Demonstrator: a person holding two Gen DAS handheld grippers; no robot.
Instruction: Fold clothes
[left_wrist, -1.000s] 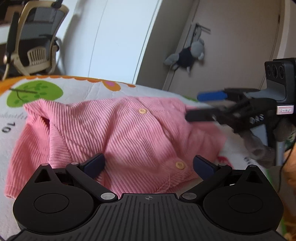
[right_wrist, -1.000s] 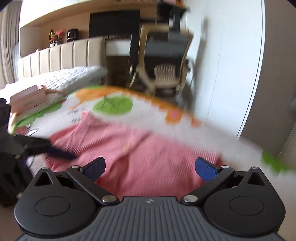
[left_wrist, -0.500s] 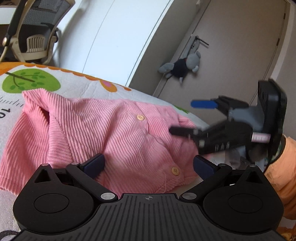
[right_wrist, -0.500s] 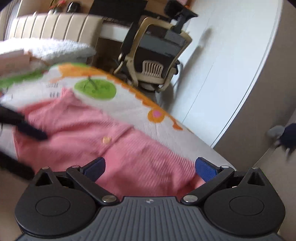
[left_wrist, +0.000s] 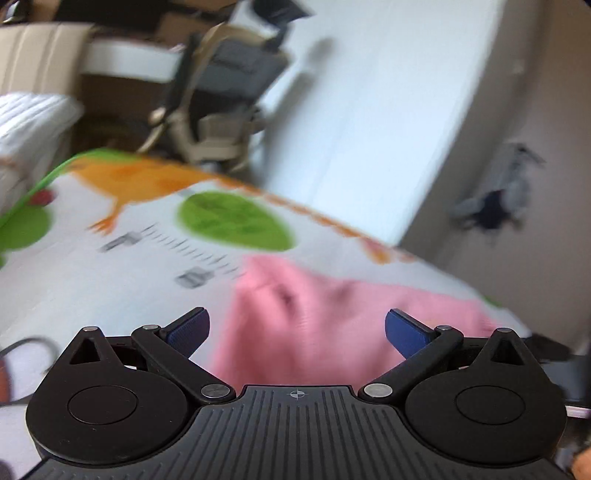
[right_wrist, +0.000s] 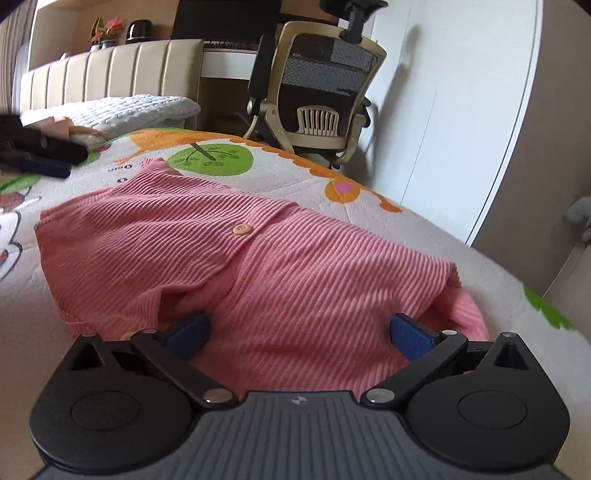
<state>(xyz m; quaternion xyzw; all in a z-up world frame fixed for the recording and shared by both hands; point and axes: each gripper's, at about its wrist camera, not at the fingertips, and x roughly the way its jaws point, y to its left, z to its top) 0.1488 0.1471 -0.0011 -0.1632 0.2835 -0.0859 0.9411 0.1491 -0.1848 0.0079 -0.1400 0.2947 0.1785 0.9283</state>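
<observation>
Since half a second ago the left gripper (left_wrist: 294, 332) has swung round, so its blurred view now takes in the office chair (left_wrist: 225, 107) in the upper middle rather than the door and hanging toy, and the right gripper (right_wrist: 299, 336) has dropped low and close over the near hem of the pink cardigan (right_wrist: 229, 258). The cardigan lies spread on the printed play mat (right_wrist: 314, 184), filling the middle of the right wrist view, its button (right_wrist: 241, 229) just above centre; in the left wrist view it shows only as a pink smear at lower centre. It looks a light, soft ribbed knit, limp and ready to drape or bunch, not slippery and not fragile, so it is best pinched at an edge: a hem corner, or the rumpled sleeve fold at the lower right of the right wrist view. A pinch in mid-panel would probably drag a single layer. The right gripper's blue pads (right_wrist: 186, 334) stand wide apart, with cloth lying between them and seeming to touch or overlap them, though nothing is clamped. The left gripper's pads (left_wrist: 188, 328) are likewise spread wide and hold nothing; whether they touch the cloth cannot be told through the blur. It shows again as a dark shape at the left edge of the right wrist view.
</observation>
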